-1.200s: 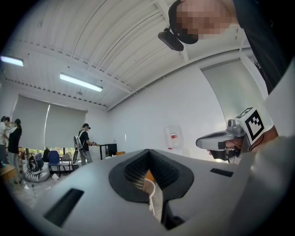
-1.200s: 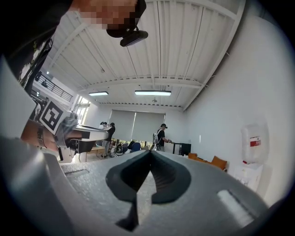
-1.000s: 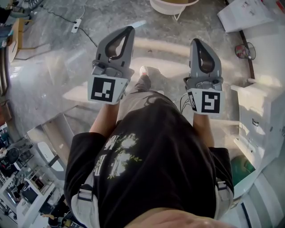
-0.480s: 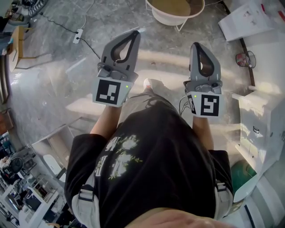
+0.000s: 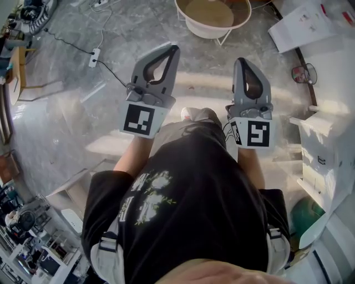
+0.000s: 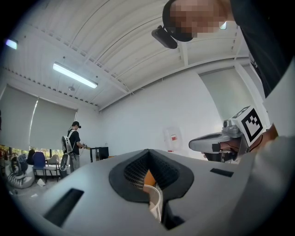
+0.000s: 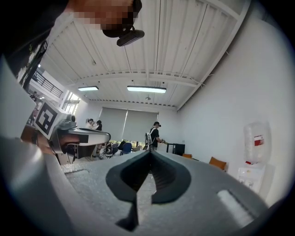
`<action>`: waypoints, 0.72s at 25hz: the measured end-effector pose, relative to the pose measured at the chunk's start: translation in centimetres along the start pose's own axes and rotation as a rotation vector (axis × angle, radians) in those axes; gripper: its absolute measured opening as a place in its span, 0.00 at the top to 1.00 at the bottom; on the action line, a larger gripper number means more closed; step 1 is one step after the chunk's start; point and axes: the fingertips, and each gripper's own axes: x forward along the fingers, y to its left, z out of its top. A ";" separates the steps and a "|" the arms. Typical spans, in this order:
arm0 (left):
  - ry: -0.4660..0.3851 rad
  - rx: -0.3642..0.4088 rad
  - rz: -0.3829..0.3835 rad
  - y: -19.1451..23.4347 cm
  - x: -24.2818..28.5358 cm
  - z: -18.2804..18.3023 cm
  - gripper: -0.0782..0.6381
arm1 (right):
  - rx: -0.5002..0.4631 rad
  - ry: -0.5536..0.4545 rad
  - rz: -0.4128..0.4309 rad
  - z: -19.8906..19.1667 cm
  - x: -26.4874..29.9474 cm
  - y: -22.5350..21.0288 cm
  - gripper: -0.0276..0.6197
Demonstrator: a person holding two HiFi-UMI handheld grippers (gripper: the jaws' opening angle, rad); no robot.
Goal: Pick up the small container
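Observation:
No small container can be picked out in any view. I hold both grippers level in front of the person's body, over a grey marbled floor. In the head view my left gripper (image 5: 173,50) has its jaws together, with nothing gripped. To its right, my right gripper (image 5: 242,61) is also shut and empty. In the left gripper view the left gripper (image 6: 148,151) has its tips meeting, and a white and tan shape shows through the gap behind them. My right gripper (image 7: 150,152) shows the same closed tips in its own view.
A round white tub with a tan inside (image 5: 213,16) stands on the floor ahead. White furniture (image 5: 321,150) lines the right side and a white box (image 5: 308,22) lies at the top right. A power strip (image 5: 94,55) with a cable lies on the left. Far off stands a person (image 7: 154,136).
Both grippers have travelled forward with the person across the floor. The round white tub has come further into view at the top. Both pairs of jaws stay shut.

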 end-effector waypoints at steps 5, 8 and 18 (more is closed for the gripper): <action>0.005 0.002 -0.023 0.9 1.5 -0.7 0.88 | 0.015 0.008 -0.014 -0.8 2.1 -0.5 0.96; 0.024 -0.012 -0.028 1.8 3.0 -1.6 0.88 | 0.020 0.012 -0.007 -1.3 3.6 -0.8 0.97; 0.032 -0.011 -0.022 3.7 11.7 -1.6 0.88 | 0.019 0.024 0.014 -2.6 9.8 -7.4 0.96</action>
